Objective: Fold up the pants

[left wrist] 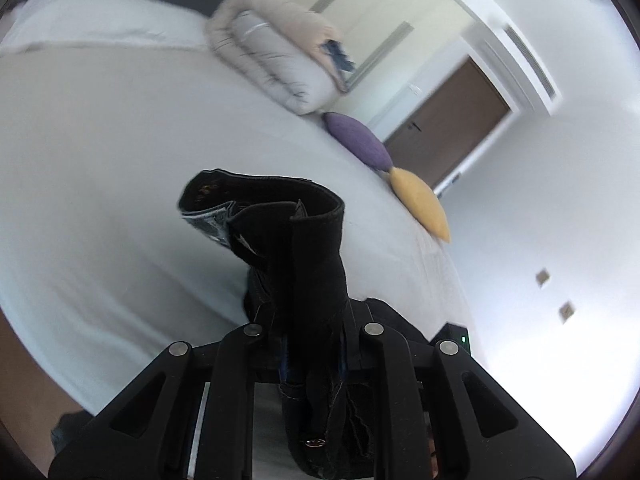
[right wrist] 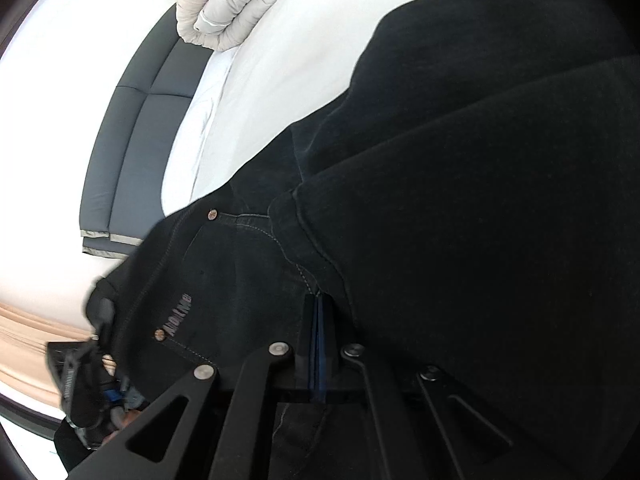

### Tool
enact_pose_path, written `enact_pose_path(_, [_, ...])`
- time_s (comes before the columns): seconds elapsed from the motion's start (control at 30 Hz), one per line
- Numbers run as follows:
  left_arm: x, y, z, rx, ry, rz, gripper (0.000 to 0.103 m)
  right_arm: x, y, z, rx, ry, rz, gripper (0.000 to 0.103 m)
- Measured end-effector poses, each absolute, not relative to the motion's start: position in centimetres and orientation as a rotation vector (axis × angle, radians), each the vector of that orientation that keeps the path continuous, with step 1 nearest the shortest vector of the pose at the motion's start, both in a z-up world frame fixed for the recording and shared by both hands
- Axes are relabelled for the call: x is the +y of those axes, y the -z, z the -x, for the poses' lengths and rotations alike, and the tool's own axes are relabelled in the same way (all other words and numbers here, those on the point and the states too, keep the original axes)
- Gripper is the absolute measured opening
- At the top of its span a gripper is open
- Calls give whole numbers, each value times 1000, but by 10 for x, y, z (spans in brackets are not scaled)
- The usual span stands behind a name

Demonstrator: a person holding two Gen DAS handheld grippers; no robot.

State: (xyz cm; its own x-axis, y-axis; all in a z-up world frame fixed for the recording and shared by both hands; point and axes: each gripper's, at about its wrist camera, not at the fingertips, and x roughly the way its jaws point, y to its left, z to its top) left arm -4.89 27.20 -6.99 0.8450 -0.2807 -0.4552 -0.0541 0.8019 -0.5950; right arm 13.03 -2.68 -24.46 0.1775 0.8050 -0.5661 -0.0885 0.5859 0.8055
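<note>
The black jeans [left wrist: 296,240] hang bunched from my left gripper [left wrist: 314,314], which is shut on them. Their waistband curls upward above the white bed [left wrist: 120,160], and the cloth hides the fingertips. In the right wrist view the jeans [right wrist: 480,200] lie spread over the bed [right wrist: 300,60] and fill the right side, with rivets and a printed label by the pocket. My right gripper [right wrist: 318,300] is shut, its blue pads pressed together. Its tips pinch a thin fold at the pocket seam.
A rolled beige duvet [left wrist: 276,56] lies at the far side of the bed, with a purple cushion [left wrist: 356,140] and a yellow cushion [left wrist: 420,204] along the edge. A dark padded headboard [right wrist: 132,132] borders the bed. A blurred dark device with a hand [right wrist: 88,364] sits lower left.
</note>
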Motion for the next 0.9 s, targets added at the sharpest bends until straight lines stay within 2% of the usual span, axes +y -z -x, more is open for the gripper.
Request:
enact_pose_path(0.03, [259,62,49,559,143,598,15,-35,240,-129,1220,-728,-764,14])
enact_pose_path(0.07, [239,52,47,560,172,533,15,-43,235,-127,1183,-747,-819,42])
enact_pose_path(0.1, [219,45,45,563,196,467,15,-57,227,-124,1127,-764,-880,55])
enact_pose_path(0.13, [200,39,43,563,215,405,15,-69,220,-121,1084,-761,-914,77])
enact_pose_path(0.17, [177,34,41,565,239,338,15,-87,209,-117,1035,-750,-938,90])
enact_pose_path(0.3, [91,35,42,595,354,149,15,-134,192,-110,1012,-826,-1001,92])
enact_pose_path(0.43, [13,57,47,652,441,-28,15,-168,183,-95,995,-849,-992,94])
enact_pose_path(0.47, [-3,64,47,670,456,-60,15,-182,185,-95,988,-848,-1002,99])
enact_pose_path(0.7, [-76,112,54,764,495,-249,15,-226,220,-75,1011,-704,-1054,99])
enact_pose_path(0.9, [-99,118,59,746,474,-354,15,-231,226,-78,1104,-633,-933,64])
